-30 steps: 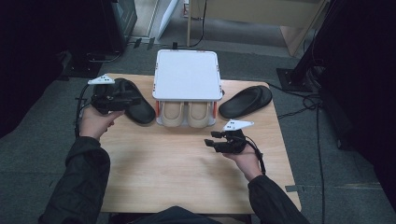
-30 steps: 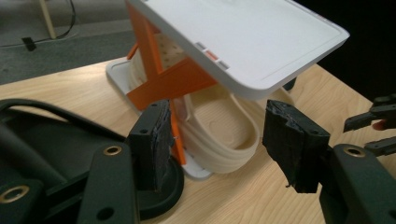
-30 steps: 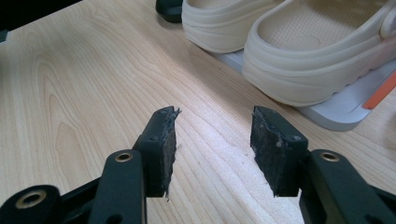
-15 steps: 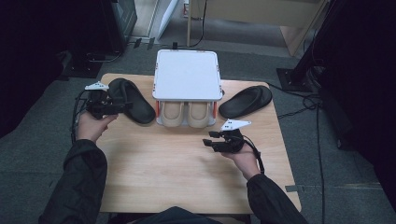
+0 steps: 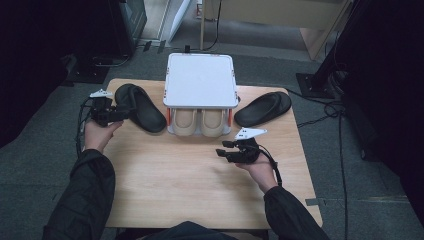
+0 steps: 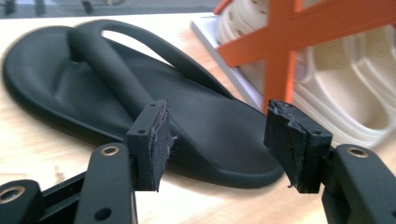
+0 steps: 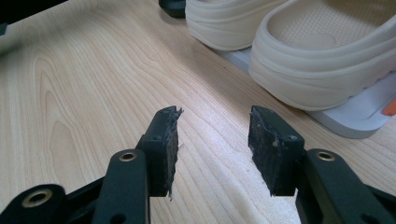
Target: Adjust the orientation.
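The left gripper (image 5: 120,114) is hovering just beside the black slipper (image 5: 140,106) lying left of the shoe rack (image 5: 200,80), jaws wide apart, gripping nothing. The slipper looks light, rubbery and bendy; its strap (image 6: 109,70) seems the best handhold. The right gripper (image 5: 221,149) is waiting open, empty.

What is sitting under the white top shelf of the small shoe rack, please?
Under the white top shelf sits a pair of cream clogs on the lower shelf, toes pointing out. Their heel ends are hidden beneath it.
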Demonstrator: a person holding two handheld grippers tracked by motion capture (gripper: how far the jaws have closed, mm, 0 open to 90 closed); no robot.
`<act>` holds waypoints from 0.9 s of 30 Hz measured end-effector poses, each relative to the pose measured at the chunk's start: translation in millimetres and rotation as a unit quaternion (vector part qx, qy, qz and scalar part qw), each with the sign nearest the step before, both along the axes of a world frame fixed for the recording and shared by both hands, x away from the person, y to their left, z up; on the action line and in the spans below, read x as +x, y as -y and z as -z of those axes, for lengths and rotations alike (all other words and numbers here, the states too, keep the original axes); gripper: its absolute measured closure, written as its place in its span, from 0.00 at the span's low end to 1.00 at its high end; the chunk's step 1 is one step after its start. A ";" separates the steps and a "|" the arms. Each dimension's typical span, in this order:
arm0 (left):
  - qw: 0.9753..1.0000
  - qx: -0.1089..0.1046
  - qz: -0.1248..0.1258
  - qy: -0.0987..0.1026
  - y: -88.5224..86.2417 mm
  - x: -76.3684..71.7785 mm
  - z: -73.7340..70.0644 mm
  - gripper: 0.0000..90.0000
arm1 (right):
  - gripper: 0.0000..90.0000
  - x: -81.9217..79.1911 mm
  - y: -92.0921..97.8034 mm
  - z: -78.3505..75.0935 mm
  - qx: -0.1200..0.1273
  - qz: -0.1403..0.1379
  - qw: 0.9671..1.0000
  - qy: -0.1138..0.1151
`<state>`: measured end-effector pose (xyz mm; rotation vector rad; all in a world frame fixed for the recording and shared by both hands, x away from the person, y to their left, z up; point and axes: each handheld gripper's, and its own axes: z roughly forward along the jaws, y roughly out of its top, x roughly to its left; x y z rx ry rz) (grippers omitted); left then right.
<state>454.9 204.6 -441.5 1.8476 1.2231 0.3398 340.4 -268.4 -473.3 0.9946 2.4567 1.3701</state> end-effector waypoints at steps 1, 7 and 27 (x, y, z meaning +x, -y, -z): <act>1.000 0.001 -0.002 -0.002 -0.6 1.5 0.0 0.46 | 0.59 0.0 -0.2 0.2 0.001 0.001 1.000 -0.001; 1.000 0.002 -0.011 -0.009 -2.2 10.8 7.0 0.47 | 0.60 -0.1 -2.3 1.2 0.000 0.000 1.000 -0.001; 0.998 -0.006 0.026 -0.050 34.6 26.4 37.8 0.62 | 0.61 -1.1 -4.2 3.4 -0.007 0.003 1.000 0.001</act>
